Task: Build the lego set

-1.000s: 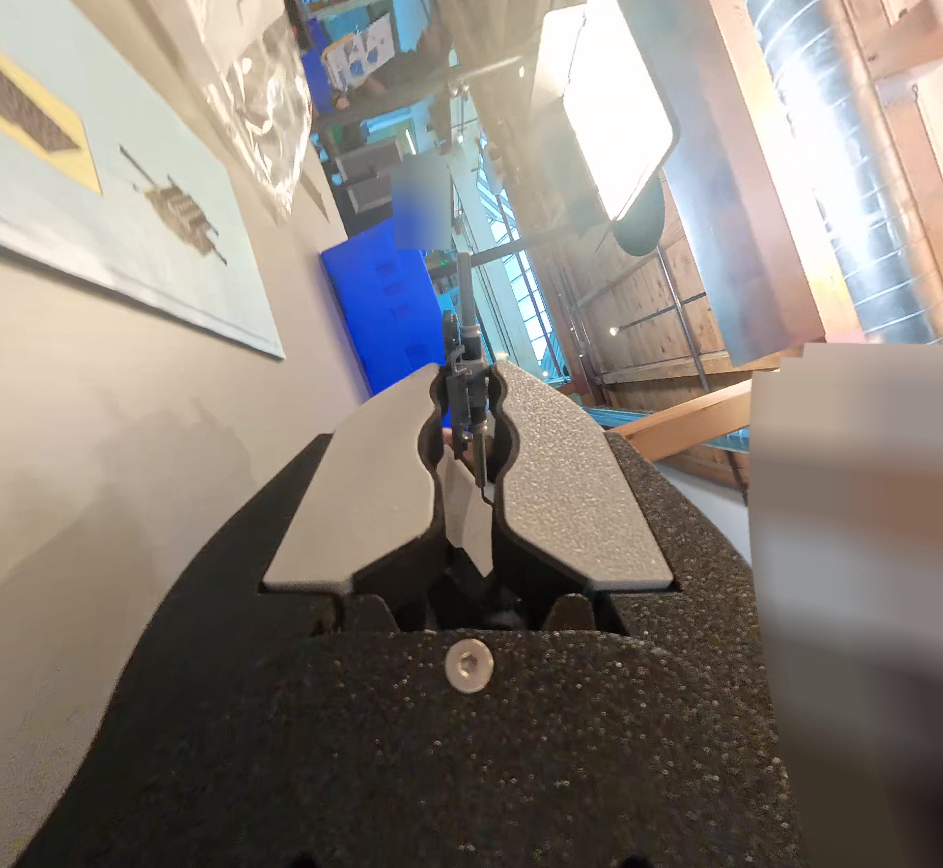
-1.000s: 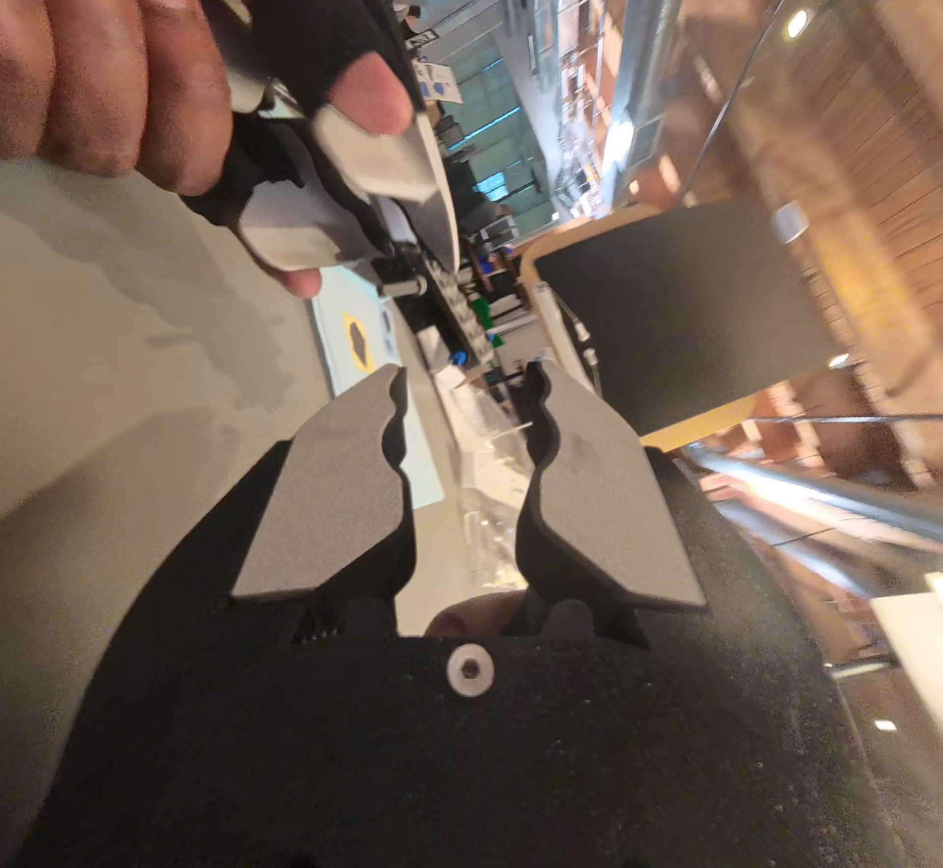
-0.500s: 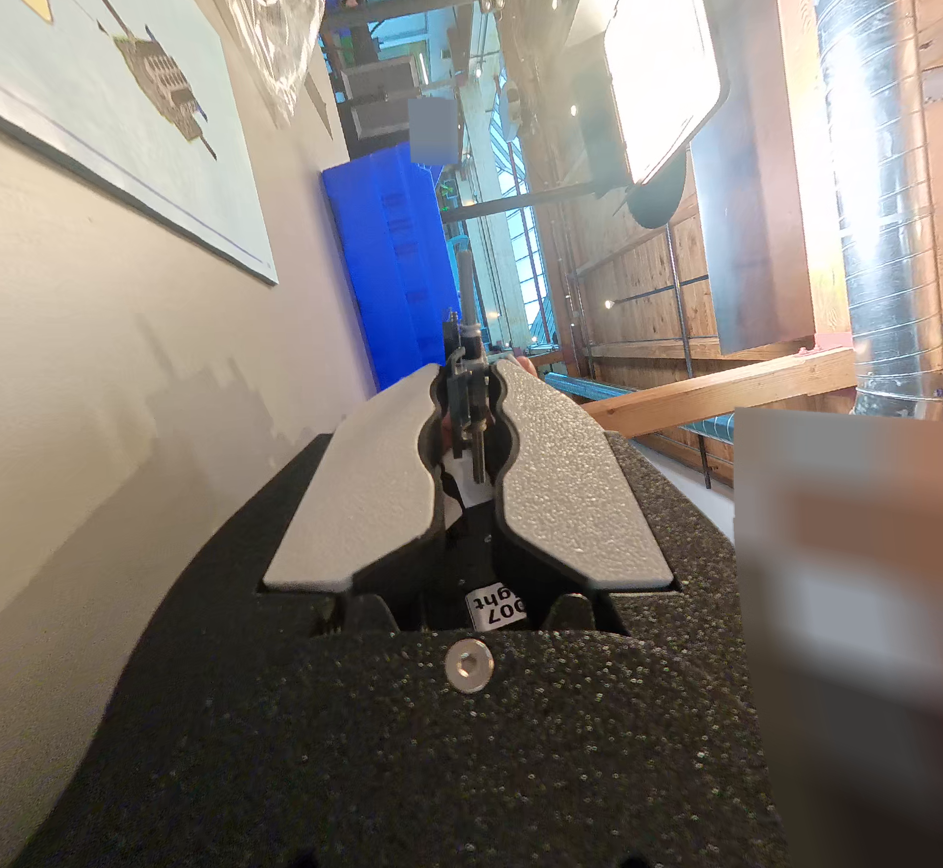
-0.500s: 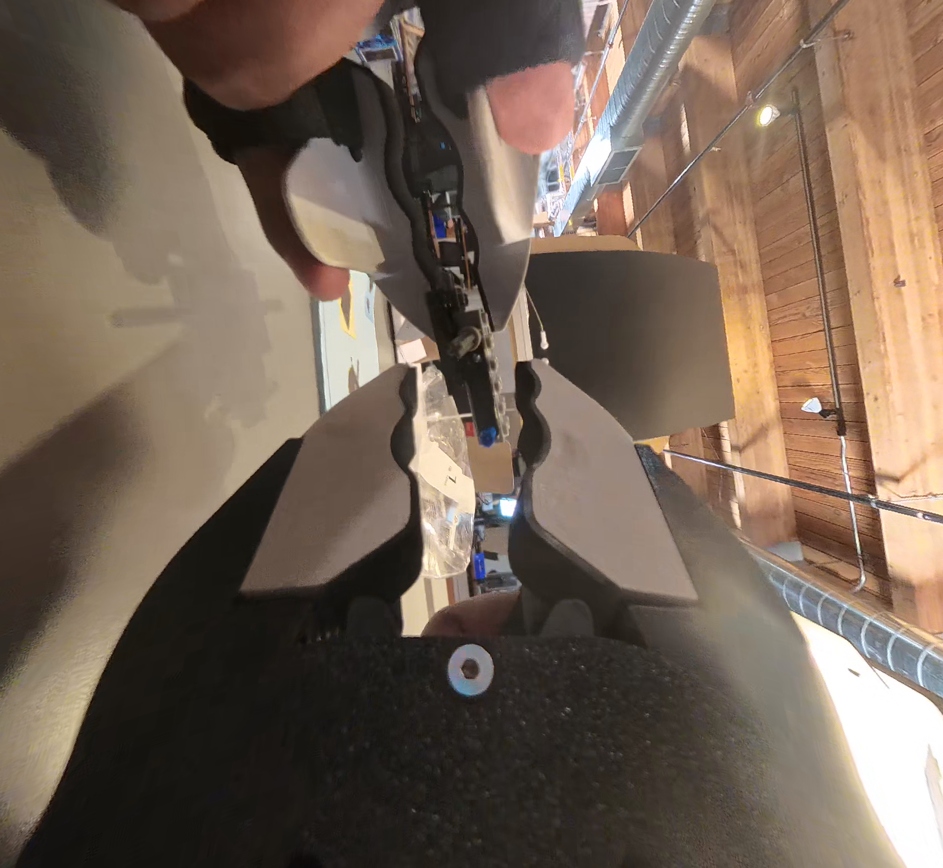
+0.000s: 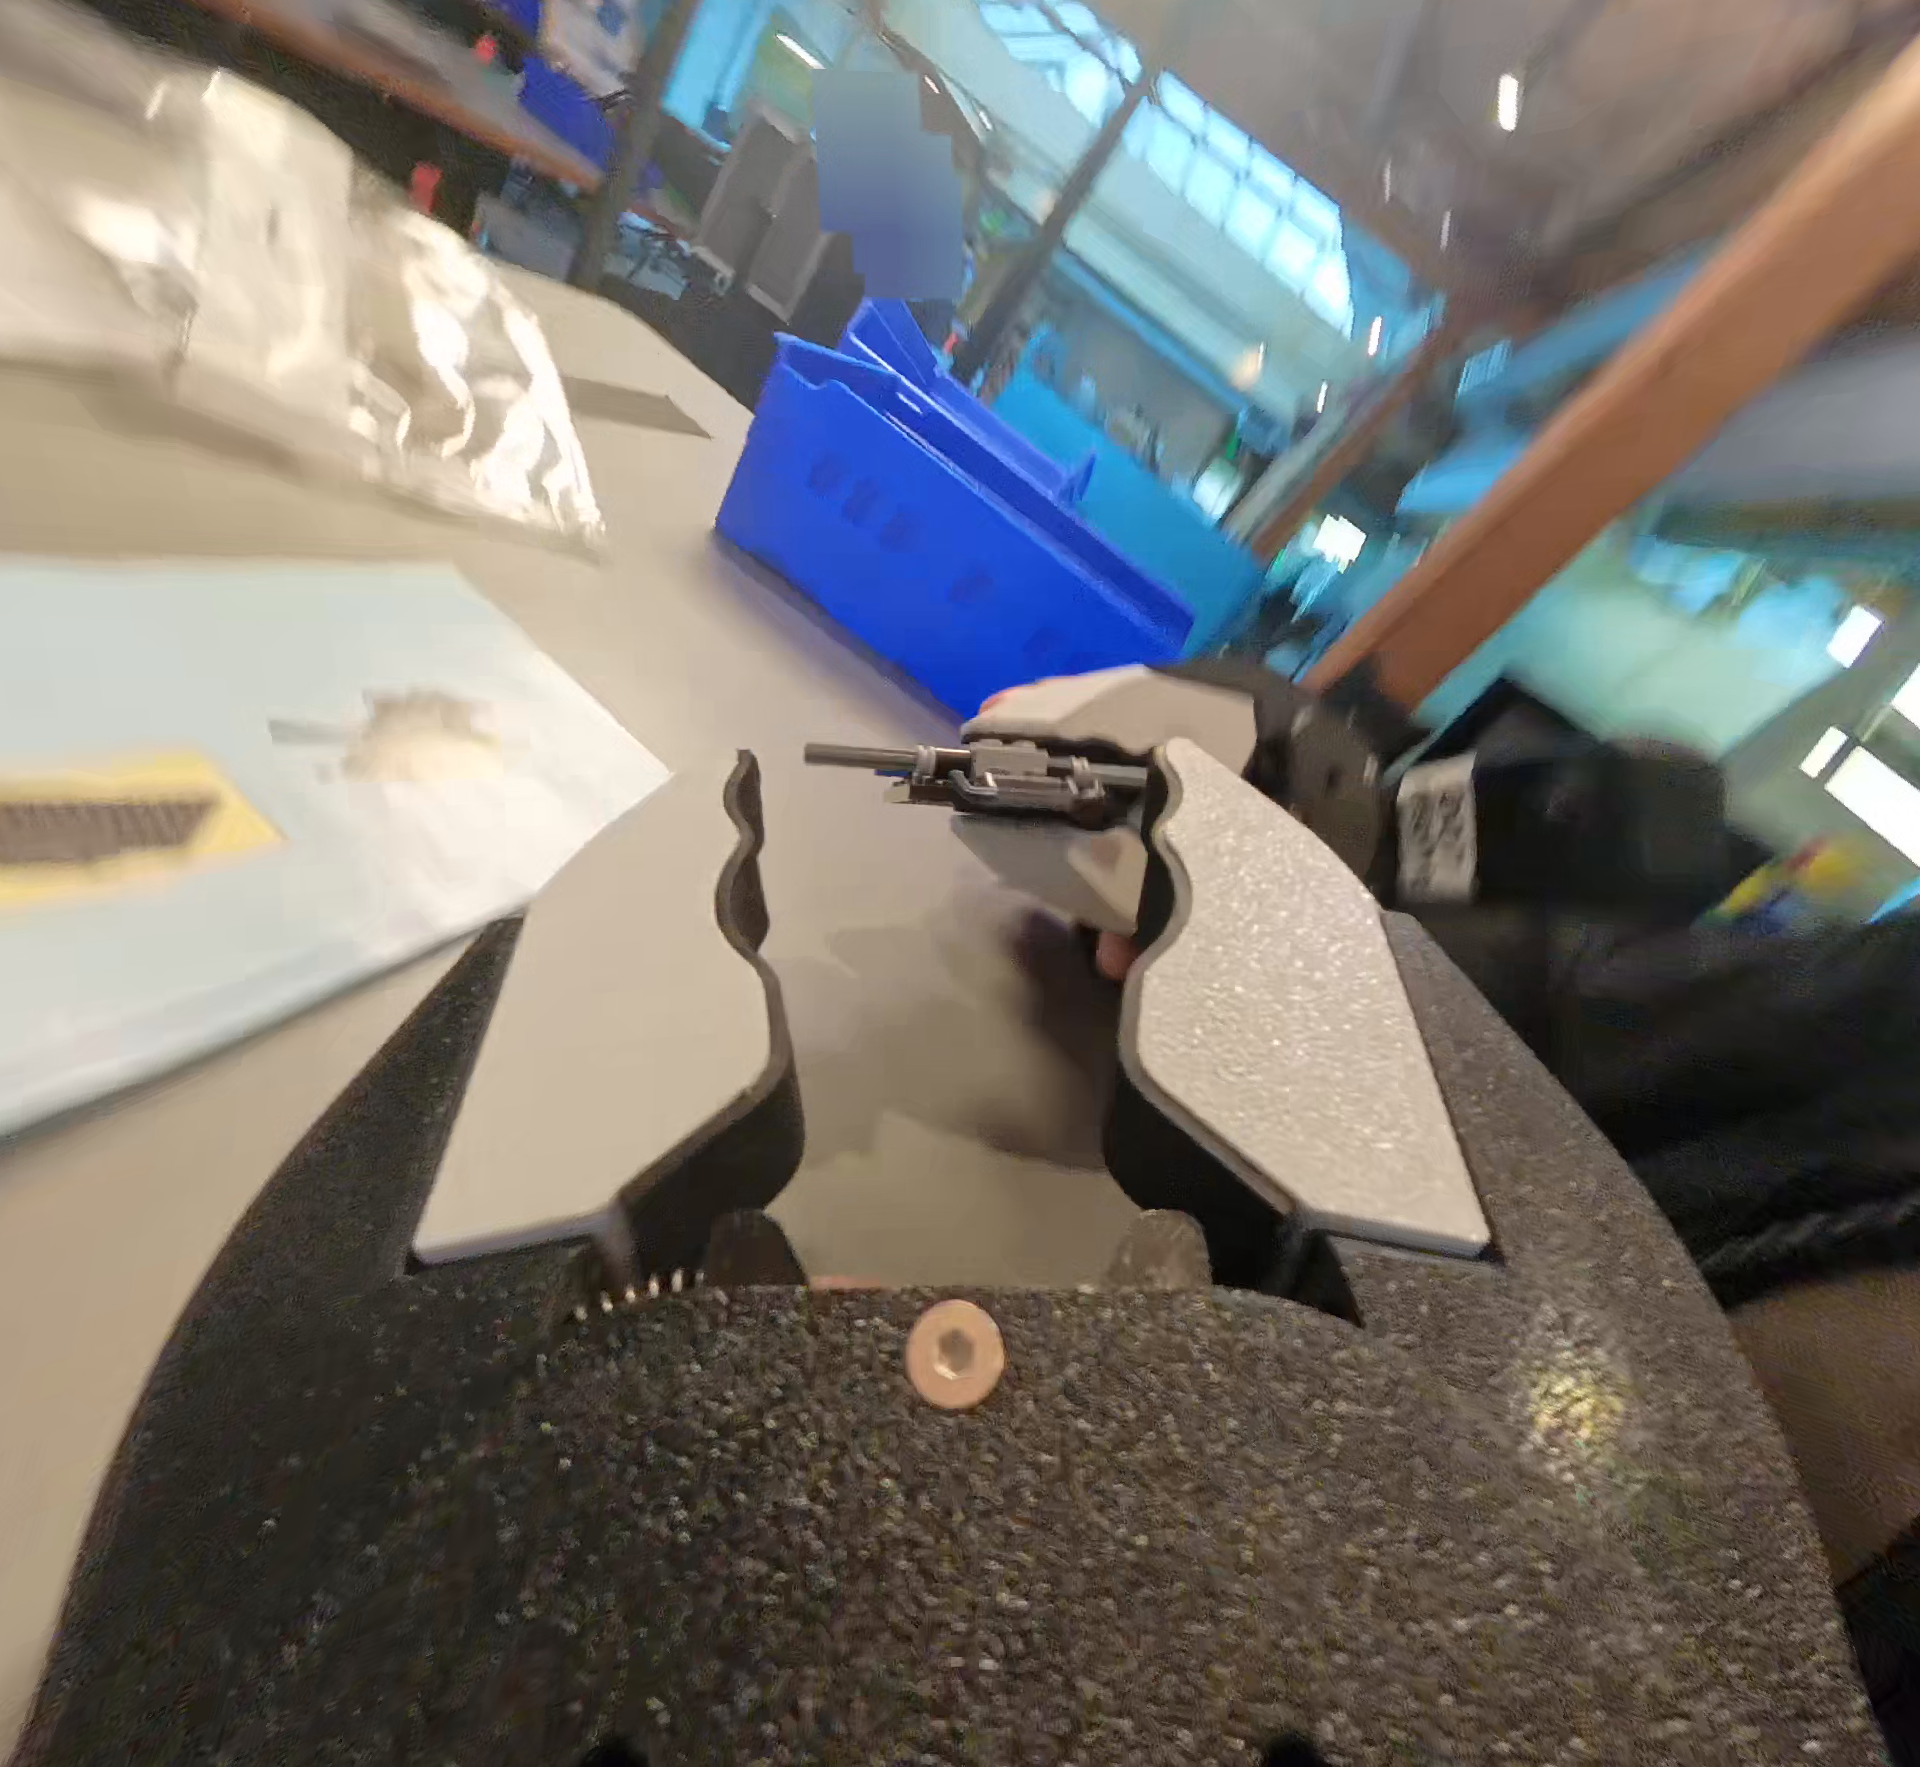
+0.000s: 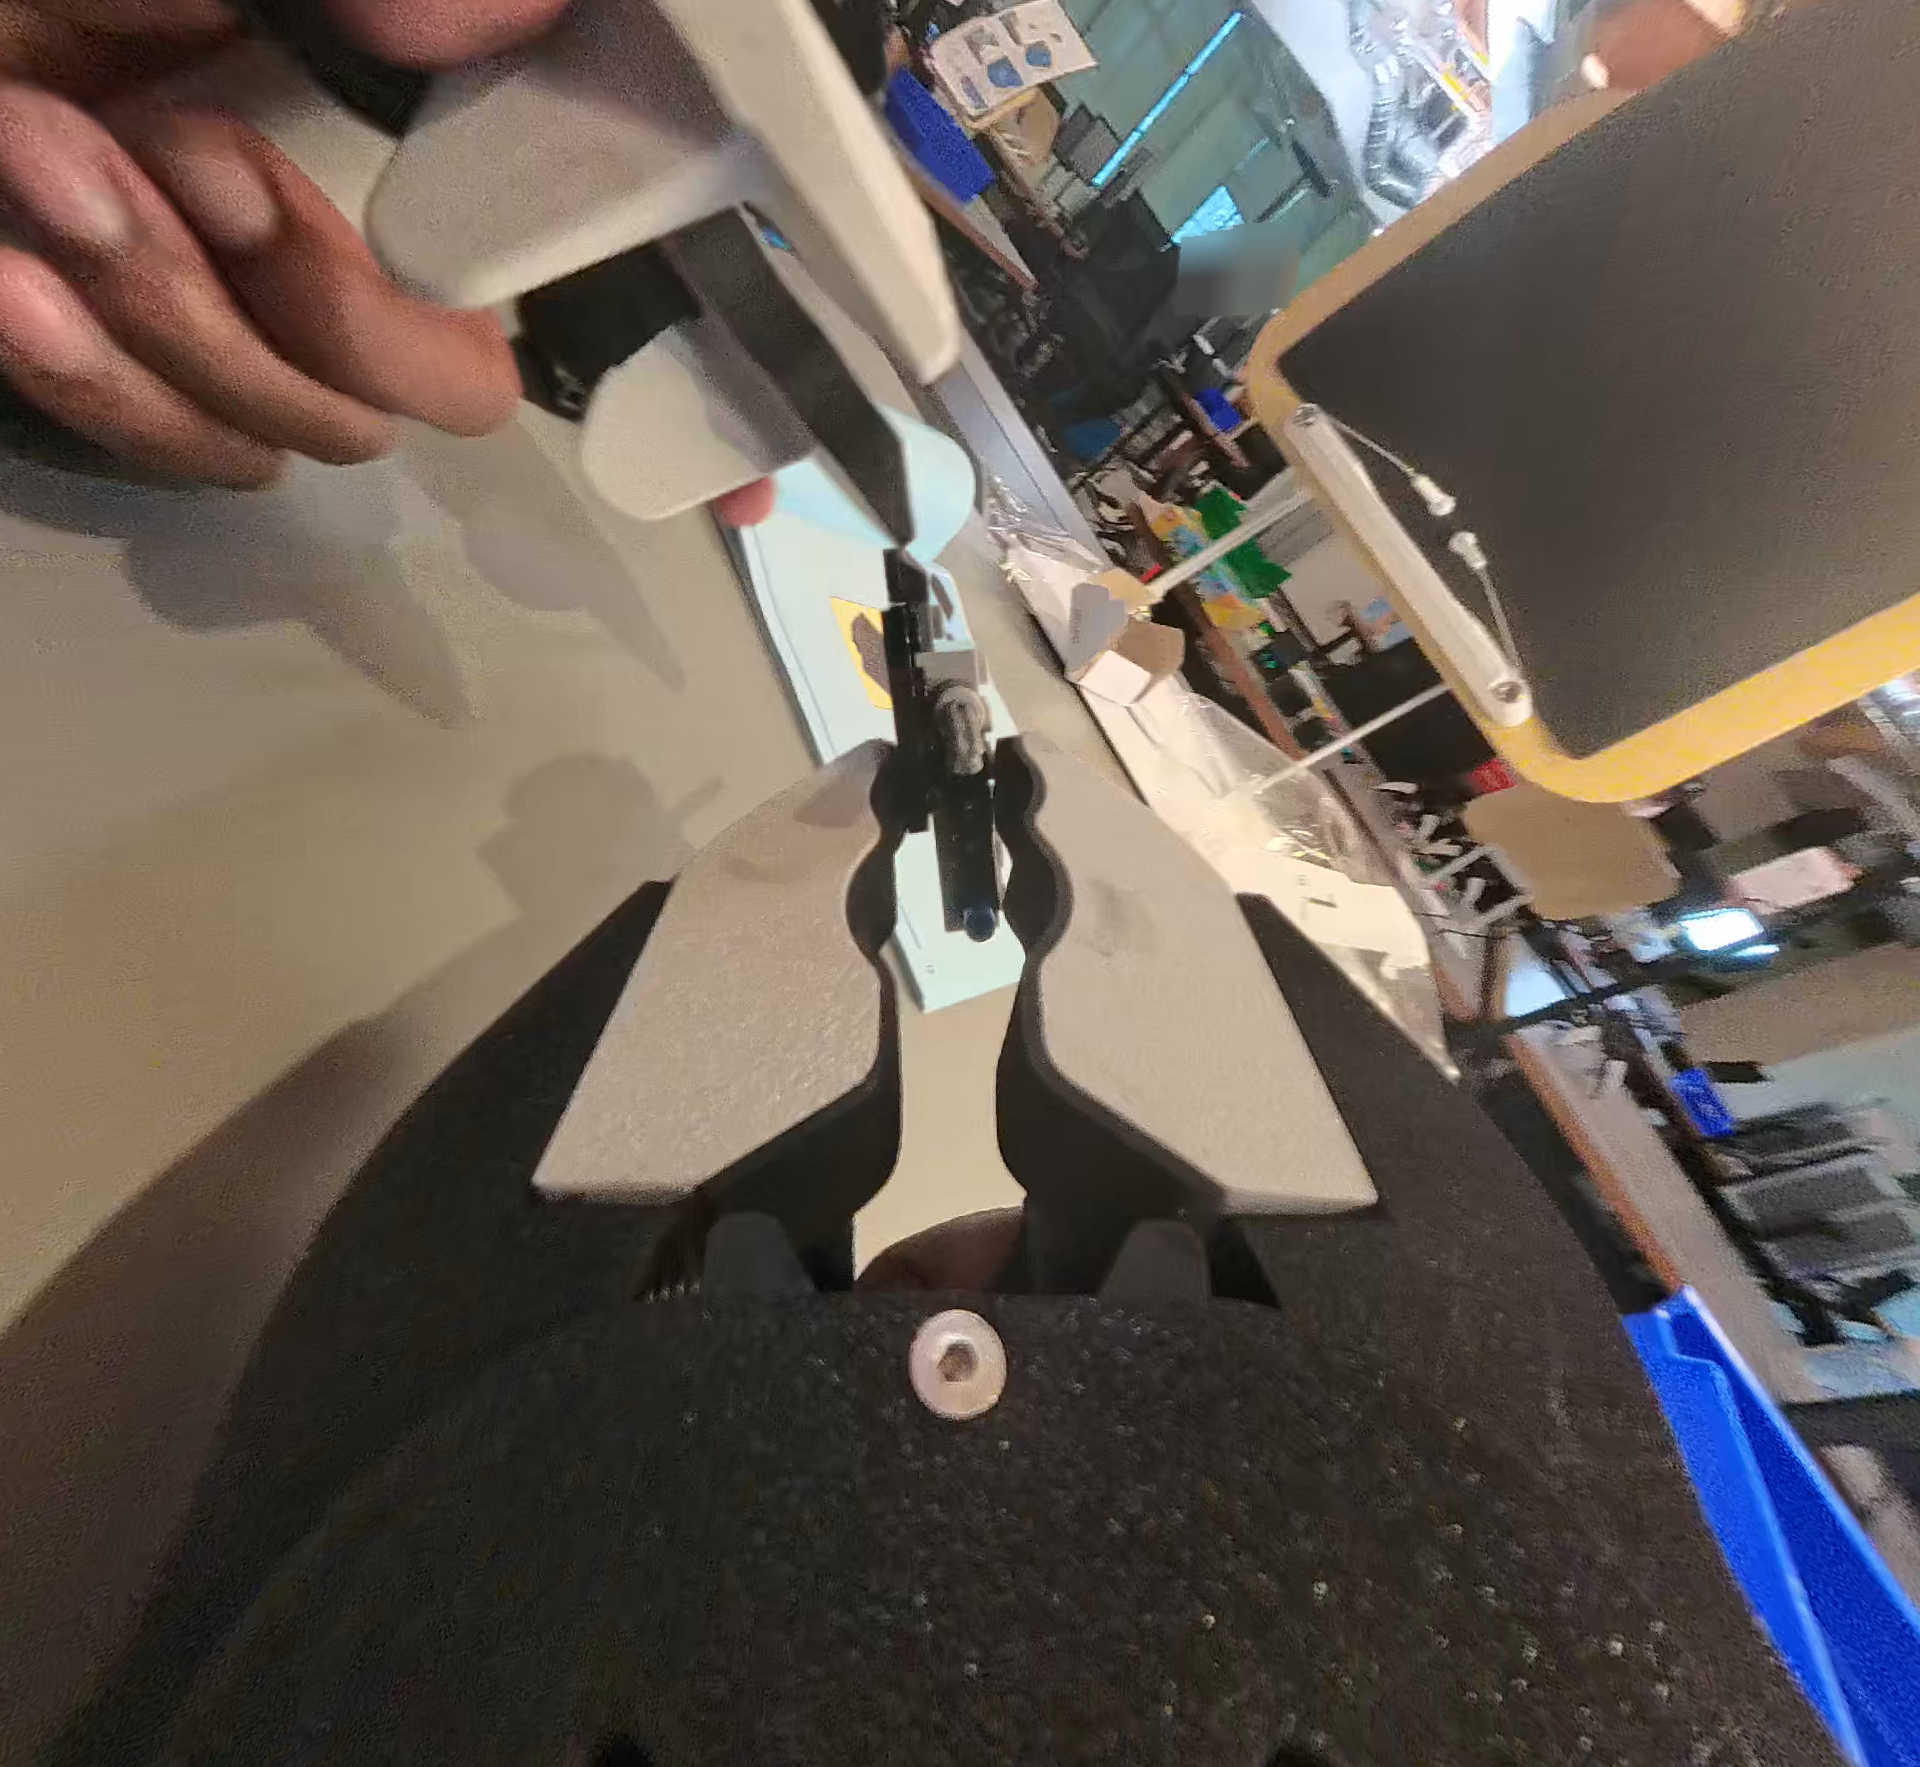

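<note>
slippage is the nearest worry: the right gripper (image 6: pixel 940 782) is clenched on a slim black and grey brick assembly (image 6: pixel 940 782), its wavy pads pressing the dark bar from both sides near the fingertips only, so a twist or bump could lever the long piece out or snap a joint. the left gripper (image 5: pixel 951 772) stands wide and released, nothing between its fingers; the assembly's free rod end (image 5: pixel 847 754) pokes out just ahead of it, and a careless swing might knock it. below lies the grey table (image 5: pixel 665 595) with a pale blue sheet (image 5: pixel 312 834); a dropped part could scatter there. farther off, blurred, what seems a clear plastic bag (image 5: pixel 416 367) and a blue bin (image 5: pixel 935 554).
</note>
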The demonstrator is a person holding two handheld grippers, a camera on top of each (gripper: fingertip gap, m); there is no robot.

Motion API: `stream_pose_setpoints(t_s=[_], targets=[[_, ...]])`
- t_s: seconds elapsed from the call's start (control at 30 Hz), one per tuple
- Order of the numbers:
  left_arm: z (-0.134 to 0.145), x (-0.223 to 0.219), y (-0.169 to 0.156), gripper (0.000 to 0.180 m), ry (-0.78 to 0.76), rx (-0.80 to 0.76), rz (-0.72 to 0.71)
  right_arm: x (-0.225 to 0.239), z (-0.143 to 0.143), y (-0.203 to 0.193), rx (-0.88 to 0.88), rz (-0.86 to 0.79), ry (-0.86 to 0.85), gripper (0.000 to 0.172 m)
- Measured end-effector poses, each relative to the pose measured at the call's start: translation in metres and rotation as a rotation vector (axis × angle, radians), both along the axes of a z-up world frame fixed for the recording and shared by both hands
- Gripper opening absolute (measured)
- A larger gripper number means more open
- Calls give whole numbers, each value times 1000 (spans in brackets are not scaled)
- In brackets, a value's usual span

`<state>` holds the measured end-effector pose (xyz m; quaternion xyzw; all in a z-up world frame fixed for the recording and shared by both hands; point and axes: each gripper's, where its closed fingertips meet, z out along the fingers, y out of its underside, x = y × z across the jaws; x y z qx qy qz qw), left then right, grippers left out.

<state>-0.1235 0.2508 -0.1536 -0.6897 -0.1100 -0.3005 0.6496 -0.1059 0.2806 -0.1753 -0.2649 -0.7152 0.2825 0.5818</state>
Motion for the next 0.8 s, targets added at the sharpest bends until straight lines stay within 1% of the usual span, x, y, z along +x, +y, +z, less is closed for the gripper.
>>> stream_pose_setpoints(t_s=[0.1,0.13,0.23,0.3,0.37,0.47,0.53,0.8], targets=[[-6,14,-3,71,490,10,-41,5,-1,-6,-50,56,-37,16],[-10,19,-5,70,631,13,-55,7,-2,-8,-55,75,-52,16],[-23,34,-9,59,964,31,-83,12,-8,-17,-37,128,-101,16],[-27,42,-10,50,1126,61,-87,16,-13,-24,-13,165,-135,16],[-26,48,-12,43,1248,102,-76,19,-18,-29,18,188,-159,16],[-31,53,-15,43,1365,113,-90,23,-23,-36,49,215,-186,16],[-32,55,-15,42,1420,122,-85,24,-26,-40,69,230,-200,16],[-40,57,-17,17,1570,131,-79,26,-26,-46,131,234,-190,16]])
